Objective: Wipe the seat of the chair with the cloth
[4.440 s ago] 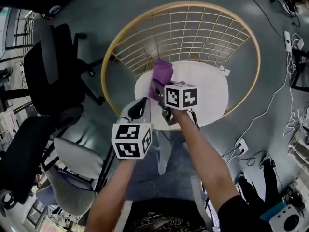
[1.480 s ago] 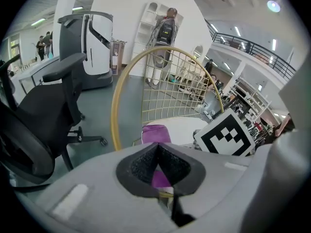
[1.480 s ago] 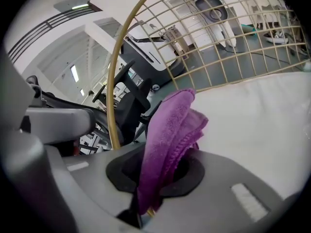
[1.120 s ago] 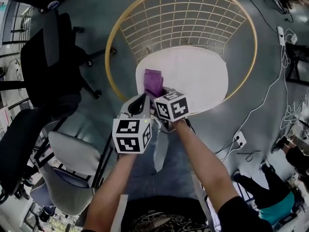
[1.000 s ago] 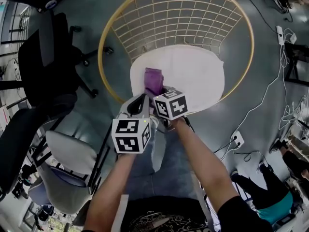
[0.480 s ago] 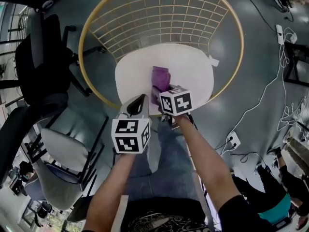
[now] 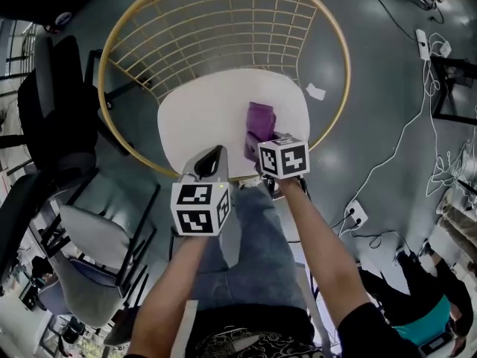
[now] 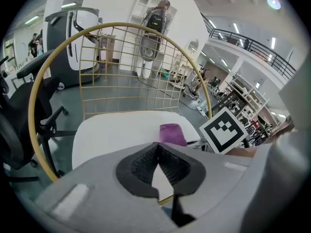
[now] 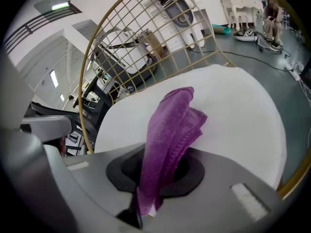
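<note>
The chair has a round gold wire frame and a white seat. A purple cloth lies on the right part of the seat, and my right gripper is shut on its near end. In the right gripper view the cloth runs out of the jaws onto the seat. My left gripper hovers shut and empty over the seat's front edge. From the left gripper view, its shut jaws point at the seat, with the cloth to the right.
Black office chairs stand to the left and a grey chair at the lower left. Cables and a power strip lie on the floor to the right. A small white tag sits by the seat's right edge.
My right gripper has dragged the cloth across the seat from its left part to its right part. The left gripper has stayed near the front edge, shut.
</note>
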